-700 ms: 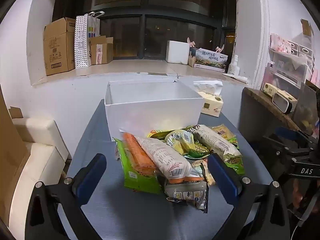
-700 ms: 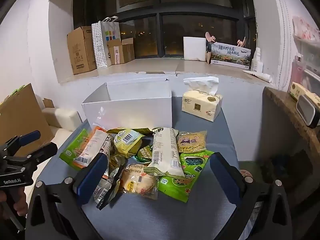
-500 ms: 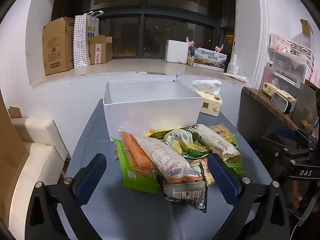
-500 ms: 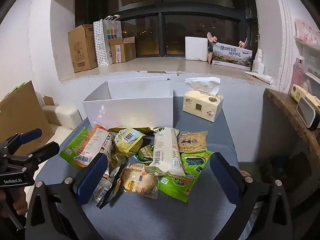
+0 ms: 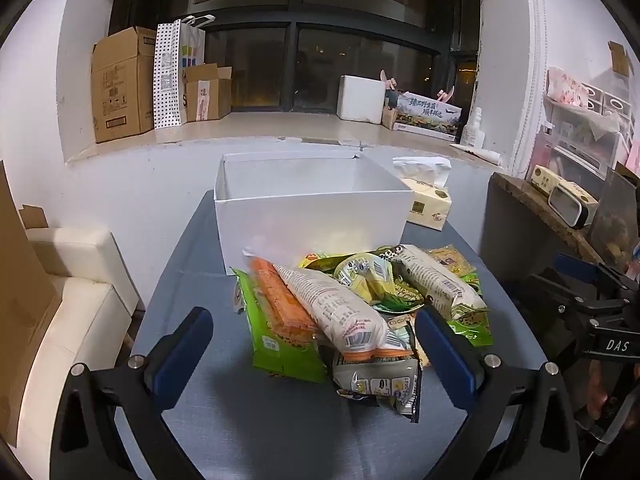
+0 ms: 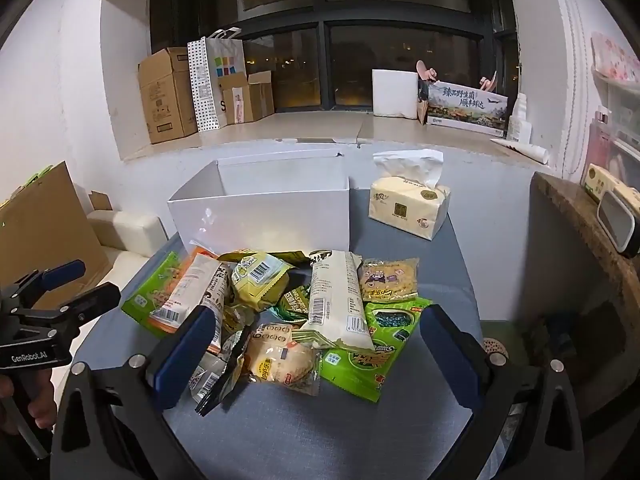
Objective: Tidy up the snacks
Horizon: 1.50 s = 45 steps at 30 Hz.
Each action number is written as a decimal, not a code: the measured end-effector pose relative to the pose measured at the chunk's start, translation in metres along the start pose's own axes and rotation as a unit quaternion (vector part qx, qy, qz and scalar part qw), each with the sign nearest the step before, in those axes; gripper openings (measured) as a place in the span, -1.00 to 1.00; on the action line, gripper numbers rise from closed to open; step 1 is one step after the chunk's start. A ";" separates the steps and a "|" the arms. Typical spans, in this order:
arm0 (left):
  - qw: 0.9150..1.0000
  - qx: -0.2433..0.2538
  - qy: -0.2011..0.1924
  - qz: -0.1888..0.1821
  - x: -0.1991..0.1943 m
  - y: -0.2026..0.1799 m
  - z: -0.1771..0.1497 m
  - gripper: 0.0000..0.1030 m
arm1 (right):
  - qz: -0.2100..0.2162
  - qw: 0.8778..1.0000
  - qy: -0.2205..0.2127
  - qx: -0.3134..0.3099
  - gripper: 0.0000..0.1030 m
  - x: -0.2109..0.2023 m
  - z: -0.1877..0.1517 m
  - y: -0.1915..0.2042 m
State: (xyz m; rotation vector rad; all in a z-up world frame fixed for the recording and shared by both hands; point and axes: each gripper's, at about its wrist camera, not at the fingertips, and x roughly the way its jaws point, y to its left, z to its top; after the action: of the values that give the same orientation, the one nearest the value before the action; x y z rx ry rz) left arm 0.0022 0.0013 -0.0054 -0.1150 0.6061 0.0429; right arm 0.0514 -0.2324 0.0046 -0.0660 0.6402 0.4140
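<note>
Blue-padded, my left claw (image 5: 312,344) and right claw (image 6: 316,344) both hang released over the grey table (image 6: 320,432). A heap of crinkly plastic snack packets (image 6: 304,312) lies just ahead; behind it the white open cardboard box (image 6: 264,216), a cream tissue pack (image 6: 408,204) beside it.
</note>
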 end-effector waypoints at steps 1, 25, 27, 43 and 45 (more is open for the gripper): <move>1.000 0.000 0.000 0.000 0.000 0.000 0.000 1.00 | 0.001 1.000 0.000 0.001 1.00 0.000 0.000 0.000; 1.000 0.003 -0.005 -0.002 -0.006 -0.003 0.002 1.00 | 0.016 1.000 -0.001 0.000 1.00 -0.004 0.000 -0.001; 1.000 0.003 -0.005 -0.002 -0.006 -0.002 0.003 1.00 | 0.017 1.000 -0.002 -0.001 1.00 -0.005 0.001 -0.001; 1.000 0.003 -0.005 0.000 -0.008 -0.001 0.003 1.00 | 0.029 1.000 -0.003 0.000 1.00 -0.007 0.000 0.000; 1.000 0.003 -0.005 0.001 -0.007 -0.001 0.004 1.00 | 0.040 0.999 0.002 -0.002 1.00 -0.006 0.000 0.000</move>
State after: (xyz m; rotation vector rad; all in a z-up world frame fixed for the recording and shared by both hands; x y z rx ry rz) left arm -0.0018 0.0009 0.0018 -0.1079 0.5957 0.0424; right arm 0.0472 -0.2343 0.0077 -0.0440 0.6474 0.4928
